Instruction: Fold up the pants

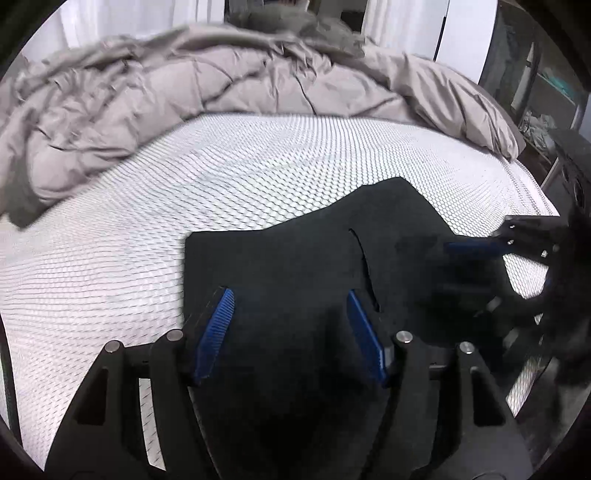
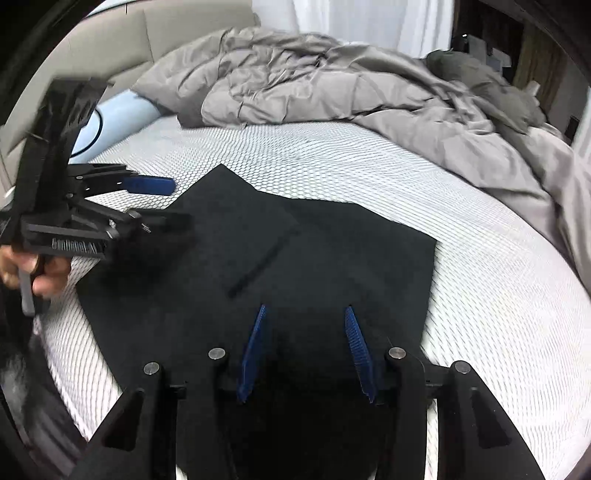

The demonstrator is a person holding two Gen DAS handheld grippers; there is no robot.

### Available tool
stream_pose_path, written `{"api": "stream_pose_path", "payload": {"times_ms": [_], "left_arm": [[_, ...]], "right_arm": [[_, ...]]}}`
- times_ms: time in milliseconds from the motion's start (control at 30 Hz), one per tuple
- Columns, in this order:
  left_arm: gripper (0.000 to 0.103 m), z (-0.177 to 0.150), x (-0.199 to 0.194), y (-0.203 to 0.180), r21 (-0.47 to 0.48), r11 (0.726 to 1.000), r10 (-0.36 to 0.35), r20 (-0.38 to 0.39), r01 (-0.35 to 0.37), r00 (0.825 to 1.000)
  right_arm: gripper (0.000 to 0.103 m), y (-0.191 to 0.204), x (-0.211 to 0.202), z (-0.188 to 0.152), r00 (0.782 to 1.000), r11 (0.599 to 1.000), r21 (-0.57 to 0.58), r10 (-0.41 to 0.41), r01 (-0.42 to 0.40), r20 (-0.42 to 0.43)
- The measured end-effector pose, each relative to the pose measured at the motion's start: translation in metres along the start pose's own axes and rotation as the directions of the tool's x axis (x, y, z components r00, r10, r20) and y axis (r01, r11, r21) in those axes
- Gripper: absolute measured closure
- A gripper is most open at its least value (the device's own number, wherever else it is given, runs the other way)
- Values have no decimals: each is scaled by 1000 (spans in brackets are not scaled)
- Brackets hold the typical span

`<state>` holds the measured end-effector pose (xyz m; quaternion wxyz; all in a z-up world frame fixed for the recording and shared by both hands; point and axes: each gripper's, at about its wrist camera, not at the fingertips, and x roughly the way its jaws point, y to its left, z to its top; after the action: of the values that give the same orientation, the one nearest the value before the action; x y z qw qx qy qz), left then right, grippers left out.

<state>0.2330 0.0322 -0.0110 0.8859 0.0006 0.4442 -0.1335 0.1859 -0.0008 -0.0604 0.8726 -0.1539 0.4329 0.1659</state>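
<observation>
At the near edge of the bed, the left gripper [image 1: 290, 295] is hanging over the black pants [image 1: 314, 266], its blue pads standing well apart with only flat cloth showing between them; nothing is being pinched. In its own view the right gripper [image 2: 304, 312] is hovering over the same pants [image 2: 325, 251], its jaws standing partly apart, narrower than the left one's, and gripping nothing that can be seen. Whether any pad is brushing the cloth cannot be told.

The pants are lying folded and mostly flat on the white honeycomb-patterned mattress [image 1: 110, 266], close to its near edge, with one pointed corner reaching toward the far side and a dark seam or pocket slit running across the top layer. From the right wrist view, the left gripper is sitting at the left over the pants' left edge, with one blue pad sticking out over the mattress, and a hand [image 2: 33, 273] is holding its handle. From the left wrist view, the right gripper is showing at the right edge of the pants, blurred.

Farther back, a rumpled grey comforter [image 2: 332, 85] is piled across the far side of the bed. A pale blue pillow [image 2: 125, 110] is lying at the far left, and white curtains [image 2: 351, 18] are hanging behind.
</observation>
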Motion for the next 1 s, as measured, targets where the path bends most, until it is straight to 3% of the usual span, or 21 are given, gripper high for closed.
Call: {"api": "stream_pose_path", "payload": {"times_ms": [67, 167, 267, 367, 467, 567, 667, 700, 733, 767, 800, 833, 867, 933, 1000], "left_arm": [[42, 5, 24, -2, 0, 999, 41, -39, -41, 998], [41, 4, 31, 5, 9, 999, 32, -50, -32, 998], [39, -7, 22, 19, -10, 999, 48, -51, -49, 998], [39, -25, 7, 29, -64, 996, 56, -43, -59, 997], [39, -45, -21, 47, -171, 985, 5, -6, -5, 1000], [38, -66, -36, 65, -250, 968, -36, 11, 38, 999], [39, -82, -23, 78, -302, 950, -89, -27, 77, 996], [39, -83, -23, 81, -314, 944, -107, -11, 98, 994], [50, -84, -21, 84, -322, 939, -127, 5, 122, 992], [70, -83, -21, 85, -330, 932, -156, 18, 153, 988], [70, -80, -23, 85, -342, 925, -167, 27, 166, 986], [70, -78, -25, 83, -329, 934, -140, 34, 143, 990], [71, -75, -27, 79, -305, 945, -115, 40, 122, 993], [70, -72, -27, 75, -281, 956, -73, 42, 82, 996], [70, -70, -25, 75, -294, 953, -60, 31, 67, 998]], "right_arm": [[58, 7, 25, 14, 999, 999, -34, -20, 18, -46], [57, -2, 50, 12, 991, 1000, -16, 1, -4, -135], [57, -26, 36, -10, 987, 997, -11, -75, 74, -140], [58, -54, -2, -37, 1000, 996, 91, 13, -11, -20], [46, -65, -32, -58, 999, 984, 179, -6, -3, 52], [30, -82, -44, -72, 996, 957, 279, 68, -84, 65], [30, -96, -31, -86, 990, 916, 375, 140, -143, 36], [30, -103, -20, -89, 985, 892, 419, 171, -170, 35], [35, -107, -9, -92, 976, 860, 466, 216, -210, 41], [53, -114, 4, -91, 958, 817, 509, 278, -272, 66], [56, -115, 10, -90, 947, 790, 529, 309, -310, 92], [67, -114, 11, -86, 947, 788, 530, 303, -314, 109], [70, -109, 7, -77, 953, 811, 500, 276, -302, 128], [71, -99, -3, -61, 962, 853, 448, 223, -270, 155], [71, -100, -1, -49, 968, 861, 445, 195, -247, 159]]}}
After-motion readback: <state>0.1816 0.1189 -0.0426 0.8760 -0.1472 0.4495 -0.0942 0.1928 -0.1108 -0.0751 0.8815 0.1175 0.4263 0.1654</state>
